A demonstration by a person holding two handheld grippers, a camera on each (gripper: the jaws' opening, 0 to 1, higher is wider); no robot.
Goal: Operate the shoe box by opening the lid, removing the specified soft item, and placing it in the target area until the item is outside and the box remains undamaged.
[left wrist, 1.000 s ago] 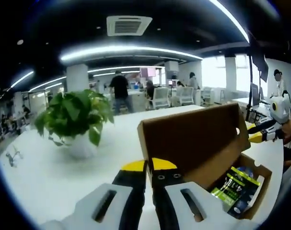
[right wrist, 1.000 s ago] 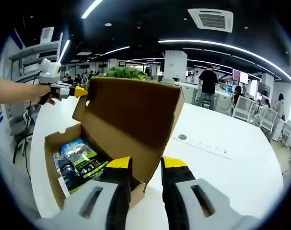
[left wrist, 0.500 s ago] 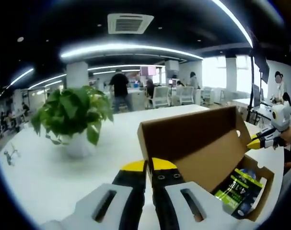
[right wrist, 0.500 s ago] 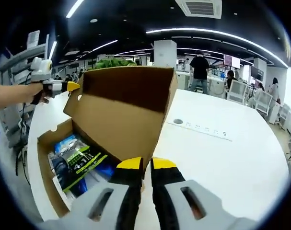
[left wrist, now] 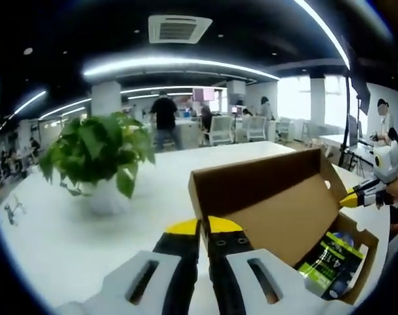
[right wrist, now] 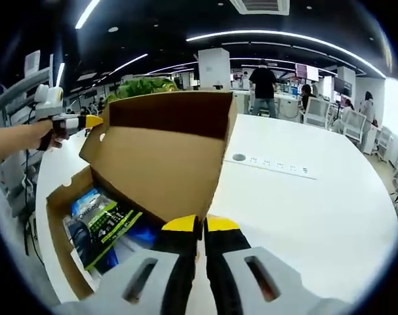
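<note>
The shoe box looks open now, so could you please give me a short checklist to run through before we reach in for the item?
1. Shoe box lid raised: ok.
2. Green-and-black packet exposed inside: ok.
3. Left claw free to grasp: not ok, jaws shut.
4. Right claw free to grasp: not ok, jaws shut.
5. Box undamaged: cannot tell.
6. Potted plant apart from box: ok.
</note>
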